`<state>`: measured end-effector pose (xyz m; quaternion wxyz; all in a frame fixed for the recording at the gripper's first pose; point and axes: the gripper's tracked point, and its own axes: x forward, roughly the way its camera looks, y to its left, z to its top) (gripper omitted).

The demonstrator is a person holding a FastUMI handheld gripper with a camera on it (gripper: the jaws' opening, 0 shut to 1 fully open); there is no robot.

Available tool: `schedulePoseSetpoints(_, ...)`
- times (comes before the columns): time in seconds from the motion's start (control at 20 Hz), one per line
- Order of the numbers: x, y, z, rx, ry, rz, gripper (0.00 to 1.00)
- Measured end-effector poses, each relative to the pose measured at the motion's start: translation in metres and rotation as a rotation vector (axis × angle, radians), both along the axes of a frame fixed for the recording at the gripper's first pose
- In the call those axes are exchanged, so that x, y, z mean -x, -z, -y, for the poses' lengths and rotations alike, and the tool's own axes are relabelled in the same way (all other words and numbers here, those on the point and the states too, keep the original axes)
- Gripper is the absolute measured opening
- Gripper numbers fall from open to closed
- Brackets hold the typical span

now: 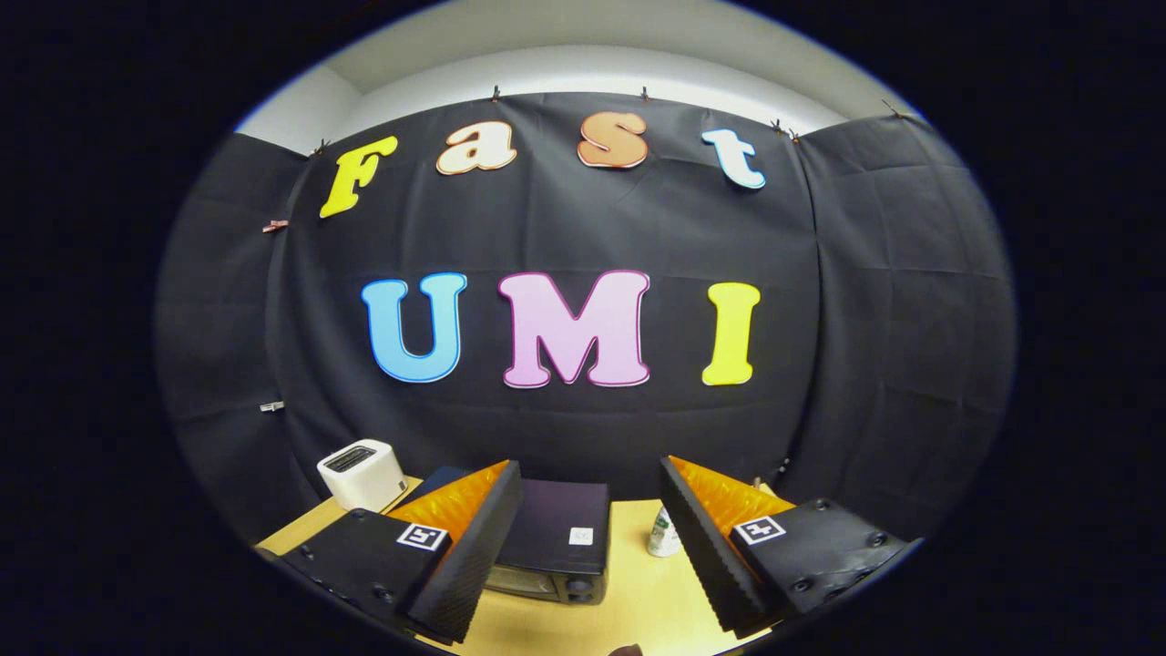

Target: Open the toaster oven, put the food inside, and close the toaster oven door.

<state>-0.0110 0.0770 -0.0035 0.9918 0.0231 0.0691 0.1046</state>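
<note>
Table (638,592): toaster oven (551,538) beyond tool (592,538) (fingers apart).

The gripper view rides high above the pale wooden table (638,597), looking forward and level, mostly at the booth's black cloth back wall (583,237), with a strip of white ceiling above. The gripper (590,533) shows its two fingers spread wide apart with nothing between them. Beyond them, low and well below the lens, sit the dark boxy toaster oven (554,542), a white toaster (362,474) and a small white bottle (664,533).
</note>
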Motion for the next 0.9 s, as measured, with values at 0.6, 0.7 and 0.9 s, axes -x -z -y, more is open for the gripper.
schedulePoseSetpoints(0.6,-0.013,-0.015,0.089,-0.046,0.106,0.035,0.98)
schedulePoseSetpoints(0.7,-0.015,-0.015,0.092,-0.040,0.112,0.042,0.98)
schedulePoseSetpoints(0.9,-0.013,-0.016,0.089,-0.031,0.104,0.051,0.98)
